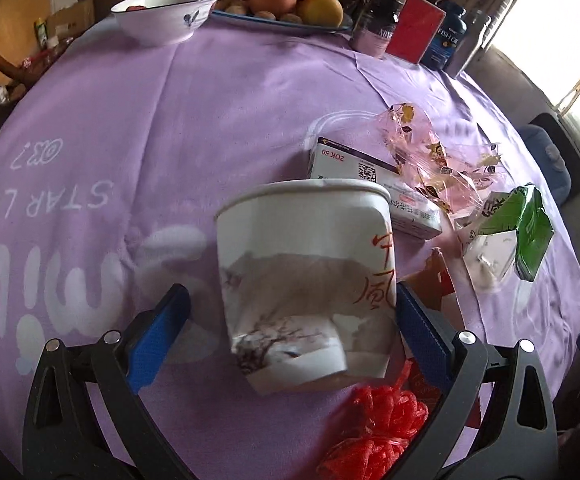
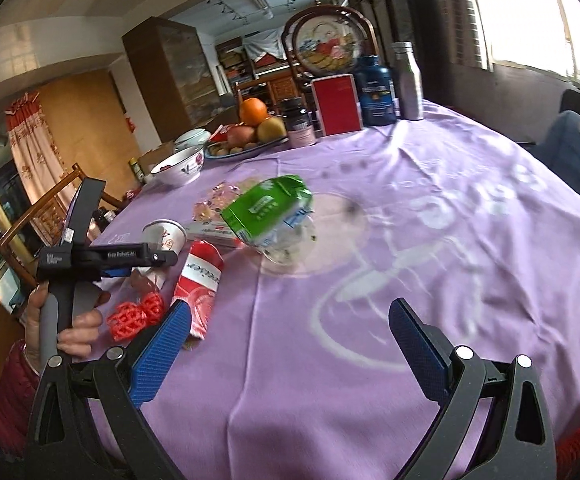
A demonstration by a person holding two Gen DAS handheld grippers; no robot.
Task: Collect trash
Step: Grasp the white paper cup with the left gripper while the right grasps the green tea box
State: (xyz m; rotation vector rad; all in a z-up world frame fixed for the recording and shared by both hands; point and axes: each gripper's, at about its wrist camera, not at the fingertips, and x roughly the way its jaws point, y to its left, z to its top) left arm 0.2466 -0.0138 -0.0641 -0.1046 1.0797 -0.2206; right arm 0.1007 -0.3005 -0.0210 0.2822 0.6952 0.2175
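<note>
Sitting between the left gripper fingers, jaws wide w/ a gap on the left side, is a crumpled paper cup, near edge of the purple tablecloth. Red mesh lies just right of it; white box, clear wrapper & green carton farther right. Right gripper: spread wide, nothing in it, over bare cloth.

Right tool: blue-padded jaws spread wide, nothing between them, above the purple-clothed counter. Left tool: gripped by a hand at the counter's left edge, beside a paper cup. Near that edge: red net, red-and-white wrapper. Mid-counter: crumpled green carton. Far edge: fruit plate, bowl, bottles.
</note>
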